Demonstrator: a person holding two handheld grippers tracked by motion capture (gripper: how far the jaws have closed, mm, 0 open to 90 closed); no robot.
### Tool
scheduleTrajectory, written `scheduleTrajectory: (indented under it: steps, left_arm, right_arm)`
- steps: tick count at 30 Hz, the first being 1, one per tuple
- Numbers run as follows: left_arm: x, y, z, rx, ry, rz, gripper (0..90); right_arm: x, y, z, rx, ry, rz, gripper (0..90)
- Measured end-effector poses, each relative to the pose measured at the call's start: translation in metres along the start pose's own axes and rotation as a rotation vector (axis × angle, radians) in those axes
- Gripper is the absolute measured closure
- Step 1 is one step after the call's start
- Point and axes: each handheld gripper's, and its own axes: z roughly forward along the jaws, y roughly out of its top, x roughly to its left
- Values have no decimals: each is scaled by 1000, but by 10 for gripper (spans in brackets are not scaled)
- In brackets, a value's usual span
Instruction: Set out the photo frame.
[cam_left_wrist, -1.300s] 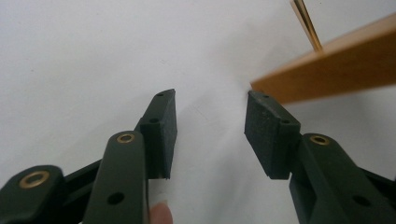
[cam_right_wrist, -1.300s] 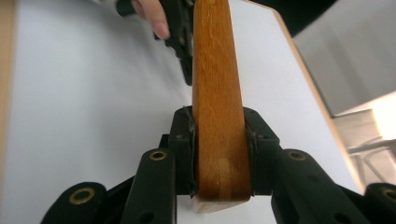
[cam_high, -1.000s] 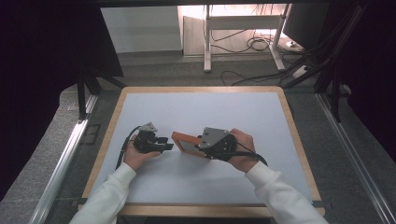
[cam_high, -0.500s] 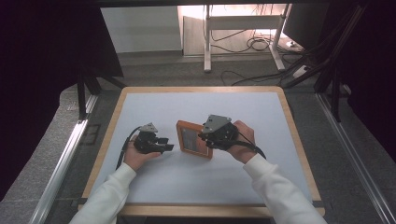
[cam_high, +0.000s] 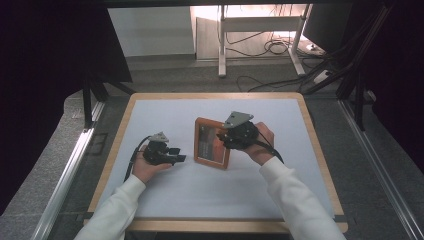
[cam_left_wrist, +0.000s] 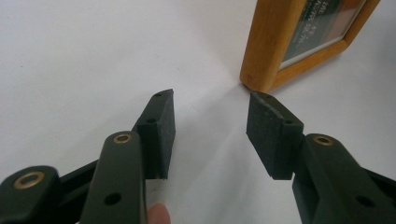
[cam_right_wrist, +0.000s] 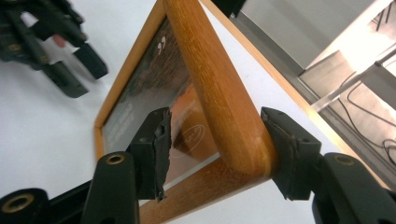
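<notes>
A wooden picture frame (cam_high: 211, 144) with a dark and orange print stands tilted on the white table top. My right gripper (cam_high: 226, 138) reaches in from the frame's right. In the right gripper view its jaws (cam_right_wrist: 217, 140) straddle the frame's (cam_right_wrist: 210, 79) upper wooden edge. They have just been opening: the left pad stands off the glass, the right pad is at the frame's back. My left gripper (cam_high: 179, 154) rests left of the frame, open and with nothing in it. Its jaws (cam_left_wrist: 210, 126) point at the frame's (cam_left_wrist: 275, 46) lower corner. The left gripper (cam_right_wrist: 60, 46) also appears beyond the frame.
The white table top (cam_high: 240, 190) has a wooden rim (cam_high: 116, 150). Metal rails (cam_high: 65, 175) run along both sides of the table. Beyond the far edge are desk legs (cam_high: 221, 40) and loose cables (cam_high: 270, 47) on the floor.
My right hand swung the frame from a low tilt up to standing and moved it a little right and away. Its jaws have widened. The left gripper has stayed put.
</notes>
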Motion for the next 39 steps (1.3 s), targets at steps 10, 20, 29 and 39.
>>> scheduleTrajectory:
  steps: [10, 20, 29, 39]
  left_arm:
    - [-1, 0, 2, 0, 2, -1, 509]
    - [-2, 0, 2, -1, 12, 6, 499]
    - [-7, 0, 2, -2, 35, 25, 455]
    - [-10, 1, 3, -15, 34, 20, 440]
  right_arm:
    - [-13, -4, 10, 10, -11, 65, 408]
    - [-10, -6, -5, -30, -48, 105, 278]
    - [-5, -49, -36, -81, -3, 247, 228]
    - [4, -102, -60, -84, 16, 346, 228]
